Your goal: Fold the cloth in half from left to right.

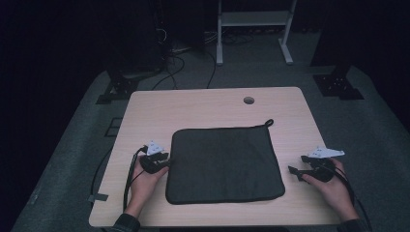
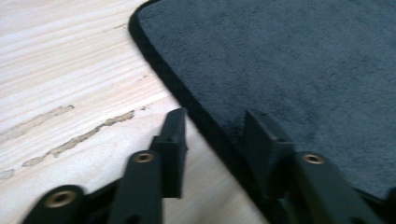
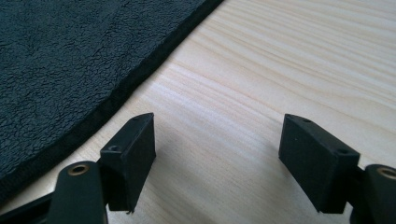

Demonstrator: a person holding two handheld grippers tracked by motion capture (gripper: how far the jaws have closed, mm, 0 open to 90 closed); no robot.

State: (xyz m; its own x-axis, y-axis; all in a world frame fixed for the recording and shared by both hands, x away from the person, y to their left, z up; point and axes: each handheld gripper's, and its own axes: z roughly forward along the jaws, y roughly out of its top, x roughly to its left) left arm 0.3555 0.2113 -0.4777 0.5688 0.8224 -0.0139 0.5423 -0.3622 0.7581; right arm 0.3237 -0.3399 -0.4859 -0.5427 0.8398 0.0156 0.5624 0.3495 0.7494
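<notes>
A pale wood-grain bench stands in a dim room on a grey floor, with dark surroundings on both sides. Beyond its far edge, black cables trail across the floor, and the legs of a white frame stand farther back. A small round hole sits in the benchtop near the far edge, right of centre. A dark grey cloth mat with a stitched black border lies flat in the middle of the bench, nearer the person's side, its hanging loop at the far right corner. In the left gripper view the wood beside the mat shows a few scuffed streaks. The person's forearms come in from the near edge, one at each side of the mat. The left hand rests on the bench at the mat's left edge, holding the left gripper pointing rightward at that edge; in the left gripper view its jaws stand at a narrow gap astride the black border, one over bare wood and the other over the cloth, and the pads do not press the border between them. The right hand lies on the bench right of the mat, holding the right gripper pointing leftward toward it, a little apart from the mat's right edge. In the right gripper view its jaws stand wide over bare wood with nothing between them, the mat's edge just beside the left one.
</notes>
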